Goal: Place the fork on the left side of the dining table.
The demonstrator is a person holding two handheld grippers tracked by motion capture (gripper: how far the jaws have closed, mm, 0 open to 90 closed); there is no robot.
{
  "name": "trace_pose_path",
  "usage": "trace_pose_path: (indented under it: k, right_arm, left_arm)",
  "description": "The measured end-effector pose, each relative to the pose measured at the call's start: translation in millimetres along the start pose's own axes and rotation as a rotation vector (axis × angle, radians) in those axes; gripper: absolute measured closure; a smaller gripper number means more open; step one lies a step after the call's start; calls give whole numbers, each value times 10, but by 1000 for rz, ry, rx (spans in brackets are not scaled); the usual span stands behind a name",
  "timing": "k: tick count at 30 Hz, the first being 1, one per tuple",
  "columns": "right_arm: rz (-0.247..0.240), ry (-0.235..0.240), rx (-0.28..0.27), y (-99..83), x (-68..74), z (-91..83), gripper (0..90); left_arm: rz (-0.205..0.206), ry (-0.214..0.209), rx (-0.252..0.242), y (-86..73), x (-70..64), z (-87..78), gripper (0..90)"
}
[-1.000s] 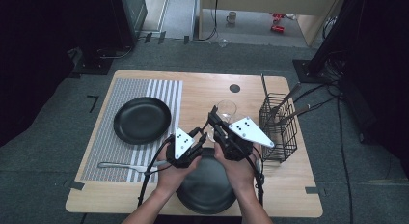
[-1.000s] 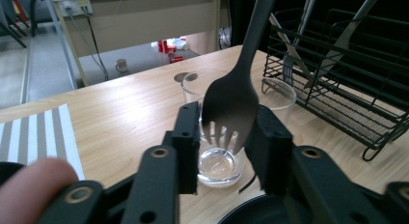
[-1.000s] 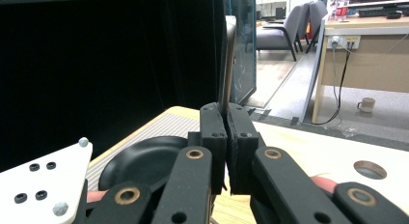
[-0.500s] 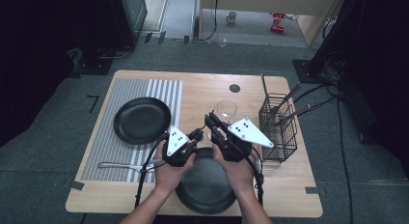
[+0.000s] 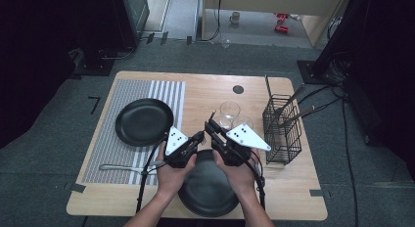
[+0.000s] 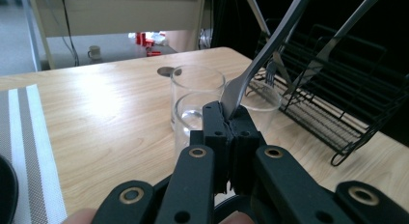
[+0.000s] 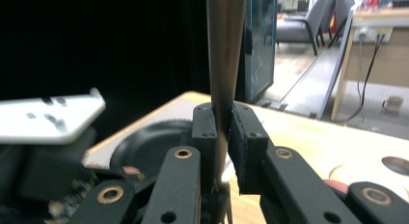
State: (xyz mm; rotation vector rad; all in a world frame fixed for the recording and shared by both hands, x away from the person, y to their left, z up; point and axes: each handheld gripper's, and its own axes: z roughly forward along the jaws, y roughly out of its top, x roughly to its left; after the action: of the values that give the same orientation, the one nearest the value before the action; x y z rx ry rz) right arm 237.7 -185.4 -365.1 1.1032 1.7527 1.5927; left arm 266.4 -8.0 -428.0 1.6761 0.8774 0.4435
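A slim metal utensil (image 5: 212, 120) is held between both grippers over the table's middle, above the near black plate (image 5: 208, 188). My left gripper (image 5: 199, 137) is shut on its wider end; in the left gripper view the utensil (image 6: 260, 60) rises up and to the right from the left gripper (image 6: 229, 115). My right gripper (image 5: 209, 125) is shut on the handle, and in the right gripper view the utensil (image 7: 225, 50) stands upright in the right gripper (image 7: 223, 113). I cannot tell whether it is a fork or a spoon.
A second black plate (image 5: 143, 121) lies on the striped placemat (image 5: 105, 153), with a fork (image 5: 122, 167) near the mat's front. Two clear glasses (image 5: 229, 111) (image 5: 243, 123) stand just beyond the grippers. A black wire rack (image 5: 283, 129) with cutlery stands at the right.
Both hands have shifted a little to the left over the near plate. The grippers stay together on the utensil.
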Motion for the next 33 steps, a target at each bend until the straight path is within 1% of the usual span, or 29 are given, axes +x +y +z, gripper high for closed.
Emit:
trace_pose_path:
  k: [1,2,6,9,12,15,18,26,33]
  right_arm:
    - [0,0,21,-45,-9,29,825]
    - [2,1,30,-70,-14,44,825]
    - [18,9,49,-176,-39,111,834]
    - [31,20,55,-215,-43,145,842]
    - [34,27,46,-231,-47,156,850]
    - [33,27,37,-234,-48,153,856]
    - [29,30,31,-241,-48,149,857]
    - [33,34,16,-259,-39,156,856]
    - [42,35,20,-286,-45,172,854]
  left_arm:
    - [1,0,-3,10,0,-6,896]
    - [2,1,-8,22,0,-12,896]
    - [-8,-10,-16,45,7,-25,898]
    - [0,-17,-21,43,-6,-31,899]
    - [9,-25,-25,32,-24,-35,899]
    - [0,-30,-29,22,-28,-34,899]
    - [6,-33,-29,18,-26,-42,899]
    - [-11,-45,-31,-6,-19,-51,900]
    - [-20,-49,-25,-55,-22,-45,900]
